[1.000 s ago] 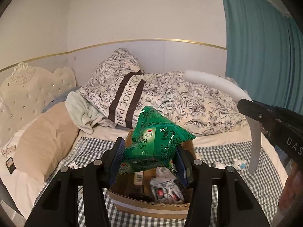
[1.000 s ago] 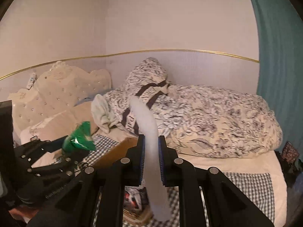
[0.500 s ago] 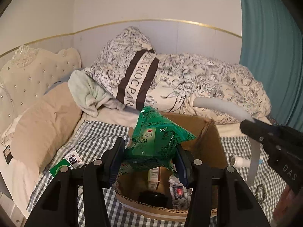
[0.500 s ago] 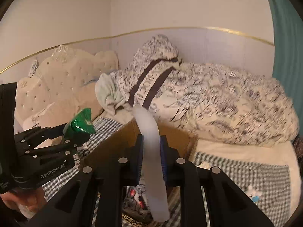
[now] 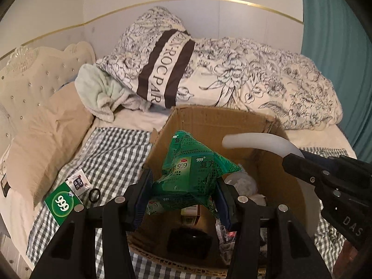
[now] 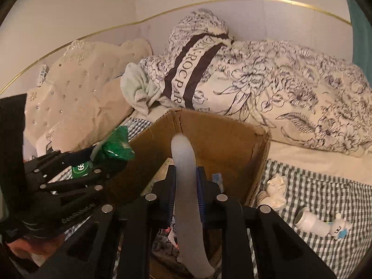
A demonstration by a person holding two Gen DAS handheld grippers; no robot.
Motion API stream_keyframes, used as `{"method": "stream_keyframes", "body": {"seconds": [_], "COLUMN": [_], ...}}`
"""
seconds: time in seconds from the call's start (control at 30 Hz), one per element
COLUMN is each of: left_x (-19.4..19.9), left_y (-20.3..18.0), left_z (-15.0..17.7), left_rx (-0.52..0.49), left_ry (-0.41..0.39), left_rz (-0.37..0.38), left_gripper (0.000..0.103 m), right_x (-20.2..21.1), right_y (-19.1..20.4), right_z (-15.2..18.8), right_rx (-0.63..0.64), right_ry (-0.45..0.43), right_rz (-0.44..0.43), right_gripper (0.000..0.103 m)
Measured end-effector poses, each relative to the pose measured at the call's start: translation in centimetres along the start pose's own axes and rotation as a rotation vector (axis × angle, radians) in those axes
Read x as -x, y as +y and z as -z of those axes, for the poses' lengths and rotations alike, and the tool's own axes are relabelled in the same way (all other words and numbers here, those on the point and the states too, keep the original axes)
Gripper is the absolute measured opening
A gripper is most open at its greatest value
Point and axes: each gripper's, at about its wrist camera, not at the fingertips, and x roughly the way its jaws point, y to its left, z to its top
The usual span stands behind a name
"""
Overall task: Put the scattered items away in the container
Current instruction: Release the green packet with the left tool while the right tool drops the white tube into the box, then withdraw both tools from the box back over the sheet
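Note:
My left gripper (image 5: 183,195) is shut on a crumpled green "999" packet (image 5: 193,172) and holds it above the open cardboard box (image 5: 209,121) on the bed. My right gripper (image 6: 186,193) is shut on a curved white plastic strip (image 6: 186,186), also over the box (image 6: 220,130). The strip (image 5: 260,141) and right gripper show at the right in the left wrist view. The green packet (image 6: 116,148) and left gripper show at the left in the right wrist view. Inside the box lie a black item (image 5: 188,239) and several packets.
On the checked sheet left of the box lie a green "999" box (image 5: 61,203), a small sachet (image 5: 78,182) and a black ring (image 5: 94,195). Right of the box lie a crumpled tissue (image 6: 276,190) and a white toy bottle (image 6: 320,225). Pillows and a floral duvet (image 5: 255,69) lie behind.
Both grippers have moved forward and lower, over the box's opening, each still holding its item. The box now fills more of both views.

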Motion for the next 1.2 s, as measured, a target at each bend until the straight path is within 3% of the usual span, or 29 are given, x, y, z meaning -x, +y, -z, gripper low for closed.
{"method": "stream_keyframes", "body": {"seconds": [0.2, 0.37, 0.4, 0.47, 0.53, 0.57, 1.13, 1.2], "left_x": [-1.8, -1.9, -1.8, -1.3, -0.7, -0.4, 7.4, 8.6], "left_y": [-0.7, -1.0, -1.0, -0.9, -0.8, -0.8, -3.1, -3.5], "left_z": [0.6, 0.7, 0.6, 0.4, 0.0, -0.1, -1.6, -1.7], "left_rx": [-0.029, -0.021, -0.017, -0.008, 0.000, 0.003, -0.017, -0.017], "left_ry": [0.053, 0.072, 0.068, 0.057, 0.044, 0.037, -0.097, -0.119], "left_rz": [-0.009, -0.016, -0.024, -0.028, -0.034, -0.034, -0.006, -0.001], "left_gripper": [0.052, 0.062, 0.068, 0.076, 0.079, 0.079, 0.082, 0.087], "right_x": [-1.5, -2.5, -2.4, -1.9, -0.9, -0.3, 9.7, 11.3], "right_y": [0.1, -0.1, -0.1, -0.3, -0.6, -0.8, -1.7, -2.3], "right_z": [0.7, 1.2, 1.3, 1.2, 1.0, 0.8, 0.1, 0.4], "right_rx": [0.008, 0.013, 0.011, 0.004, -0.011, -0.019, -0.076, -0.088], "right_ry": [0.038, 0.070, 0.068, 0.052, 0.021, 0.004, -0.161, -0.187], "right_rz": [-0.007, -0.004, 0.000, 0.011, 0.018, 0.021, 0.068, 0.082], "right_gripper": [0.018, 0.019, 0.022, 0.036, 0.052, 0.054, 0.061, 0.062]}}
